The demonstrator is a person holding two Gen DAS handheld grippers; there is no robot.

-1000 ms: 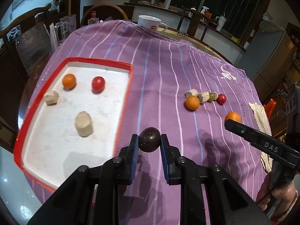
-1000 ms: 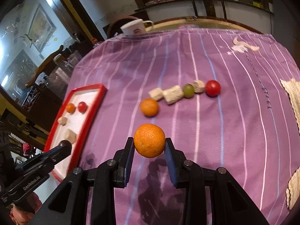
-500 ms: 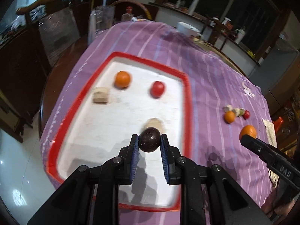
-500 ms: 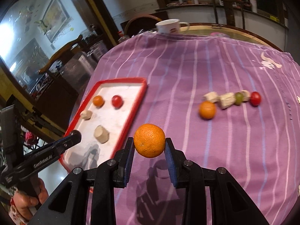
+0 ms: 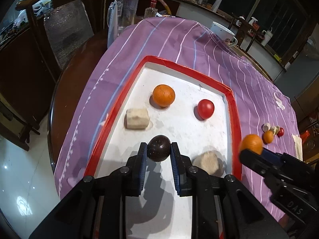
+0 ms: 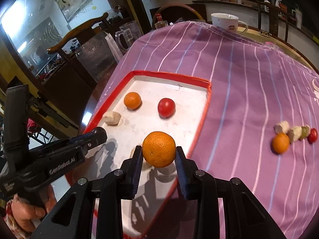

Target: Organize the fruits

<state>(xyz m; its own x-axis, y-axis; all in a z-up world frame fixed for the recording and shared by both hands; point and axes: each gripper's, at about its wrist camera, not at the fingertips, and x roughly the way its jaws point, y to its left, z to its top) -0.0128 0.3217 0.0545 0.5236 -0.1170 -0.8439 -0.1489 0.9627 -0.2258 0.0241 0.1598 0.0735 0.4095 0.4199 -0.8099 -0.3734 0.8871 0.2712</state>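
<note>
Across the round table we see the purple striped tablecloth point(image 6: 249, 83), and on its left part sits the white rectangular tray with a red rim point(image 5: 232, 107). Our left gripper point(image 5: 159, 151) hangs over the tray's near middle, fingers pinching a dark brown round fruit point(image 5: 159, 148) on both sides. Our right gripper point(image 6: 159, 153) is over the tray's right edge, fingers clamped on a large orange citrus fruit point(image 6: 159, 149); in the left wrist view that same fruit shows at the tray's right rim. Lying in the tray: a smaller orange fruit point(image 5: 163, 95) at the far left, a red round tomato-like fruit point(image 5: 206, 109) to its right and well apart from it, a pale beige block-shaped piece point(image 5: 137, 119) near the left rim, and a beige rounded chunk point(image 5: 208, 163) near the right rim, just beside our left gripper. Out on the cloth, well to the right of the tray, is a tight cluster: another orange fruit point(image 6: 281, 143), two pale chunks point(image 6: 289, 130), a green grape-like piece point(image 6: 305, 132) and a small red fruit point(image 6: 312, 135). Beyond the cloth's far edge stands a white ceramic mug point(image 6: 225, 21).
</note>
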